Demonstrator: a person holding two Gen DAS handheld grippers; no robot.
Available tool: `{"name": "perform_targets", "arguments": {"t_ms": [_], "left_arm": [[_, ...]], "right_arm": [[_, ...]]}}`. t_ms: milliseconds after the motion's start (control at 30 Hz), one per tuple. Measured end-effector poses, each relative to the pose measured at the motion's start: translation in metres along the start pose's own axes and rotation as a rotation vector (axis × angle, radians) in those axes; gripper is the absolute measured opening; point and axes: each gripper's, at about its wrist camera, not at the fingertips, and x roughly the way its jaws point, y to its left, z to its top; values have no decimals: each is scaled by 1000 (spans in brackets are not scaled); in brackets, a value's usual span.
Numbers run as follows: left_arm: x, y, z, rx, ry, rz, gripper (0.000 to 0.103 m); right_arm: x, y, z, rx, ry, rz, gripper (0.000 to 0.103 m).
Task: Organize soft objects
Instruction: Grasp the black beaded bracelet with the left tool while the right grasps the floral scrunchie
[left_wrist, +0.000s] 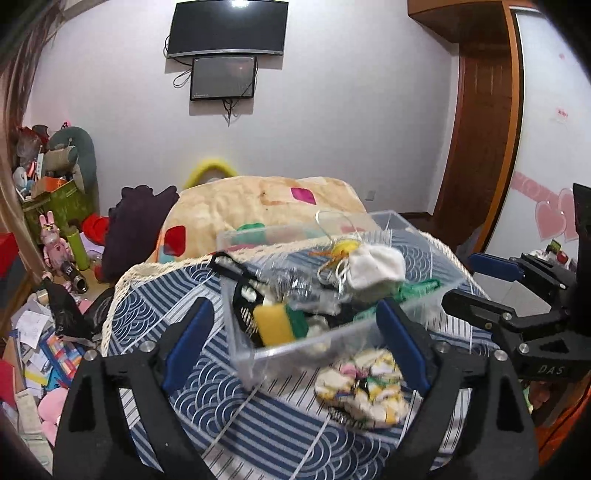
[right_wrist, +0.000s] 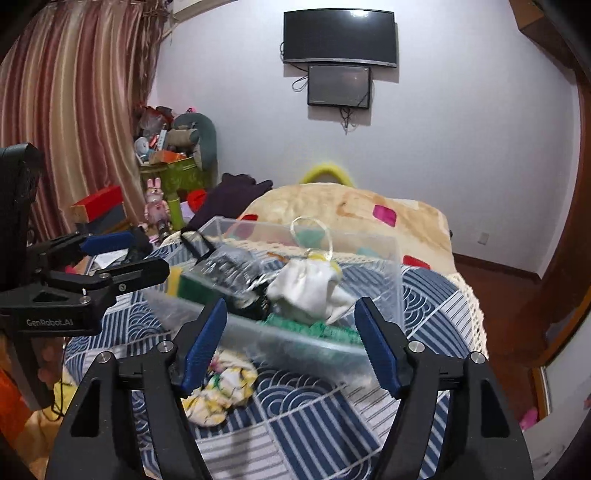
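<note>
Left gripper (left_wrist: 295, 343) and right gripper (right_wrist: 291, 343), jaws wide apart and empty, flank clear plastic bin (left_wrist: 258, 354) near crumpled yellow-patterned cloth (left_wrist: 364, 391).

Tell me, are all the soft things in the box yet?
Almost. The sponge, a white cloth and other bits already sit in the clear box. Both grippers, left and right, are open and hold nothing. One patterned cloth lies outside on the tablecloth, not yet put away.

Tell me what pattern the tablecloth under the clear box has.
Navy and white wave arcs with striped patches on the tablecloth, clearest in the right wrist view.
</note>
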Motion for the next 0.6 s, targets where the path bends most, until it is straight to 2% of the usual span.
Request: {"name": "perform_targets", "arguments": {"t_ms": [133,333,467,600], "left_arm": [[-1,2,-16,25,32,6,92],[11,10,-44,0,103,1,92],[24,13,-63,-30,178,-47,82],[40,8,-73,-52,235,-94,77]], "right_arm": [[5,6,-14,4,24,12,70],[23,13,-34,17,93,38,70],[37,16,-43,29,135,59,70],[51,22,-49,22,173,61,68]]}}
